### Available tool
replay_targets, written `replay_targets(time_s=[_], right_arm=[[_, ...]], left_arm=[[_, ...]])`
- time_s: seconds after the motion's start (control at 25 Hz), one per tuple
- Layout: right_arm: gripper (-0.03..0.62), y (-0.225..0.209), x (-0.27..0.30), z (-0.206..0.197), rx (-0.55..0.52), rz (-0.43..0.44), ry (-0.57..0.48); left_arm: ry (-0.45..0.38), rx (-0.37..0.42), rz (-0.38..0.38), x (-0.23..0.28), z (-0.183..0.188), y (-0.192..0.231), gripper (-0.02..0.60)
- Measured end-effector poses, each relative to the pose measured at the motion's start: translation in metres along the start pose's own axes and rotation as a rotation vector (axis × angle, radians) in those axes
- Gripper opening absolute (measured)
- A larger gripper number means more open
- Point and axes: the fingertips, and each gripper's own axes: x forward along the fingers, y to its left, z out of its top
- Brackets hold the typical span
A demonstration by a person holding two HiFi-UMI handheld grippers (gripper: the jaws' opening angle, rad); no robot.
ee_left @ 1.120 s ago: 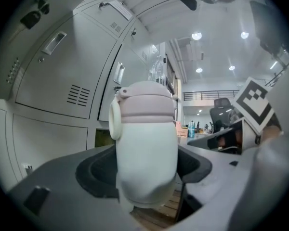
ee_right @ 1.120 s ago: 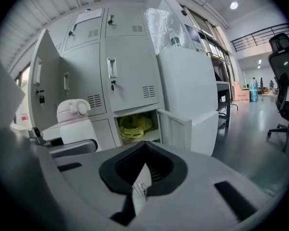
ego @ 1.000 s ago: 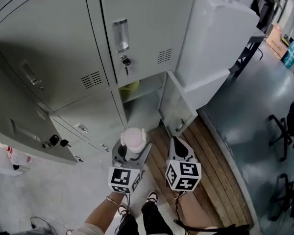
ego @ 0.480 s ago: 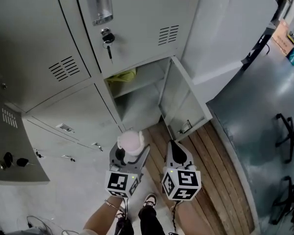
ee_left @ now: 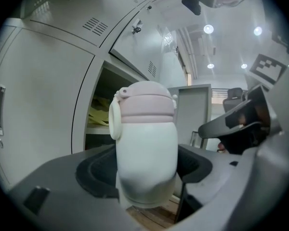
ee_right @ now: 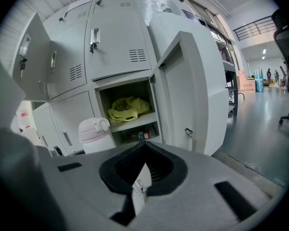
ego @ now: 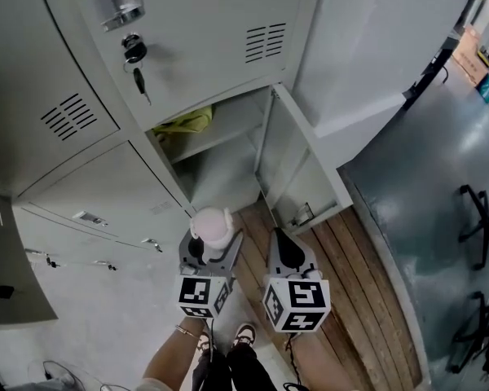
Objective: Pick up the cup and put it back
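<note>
White cup with pink lid (ee_left: 147, 153): upright, clamped between the jaws of the left gripper (ego: 214, 238), out in front of the open locker compartment (ego: 222, 177) and not inside it. Just beside, at its right, the right gripper (ego: 280, 244), jaws together on nothing. Inside the compartment, a shelf (ee_right: 135, 122) bearing a crumpled yellow cloth (ee_right: 127, 108). At the opening's right edge, the door (ego: 300, 177), standing wide. Above, keys (ego: 138, 78) hanging from a closed door's lock. Below, wooden planks (ego: 354, 279).
</note>
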Motion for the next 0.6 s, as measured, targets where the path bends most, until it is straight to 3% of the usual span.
replay_targets(time_s=[0.44,0.6], right_arm=[[-0.008,-0.005,0.059,-0.013,0.034,-0.010,-0.022],[-0.008,-0.006,0.091,-0.018,0.035,-0.007,-0.048]], left_arm=[[-0.009,0.012,-0.008,0.065,-0.035,0.036,0.344],[-0.001,-0.018,-0.013,0.092,-0.053,0.049,0.344]])
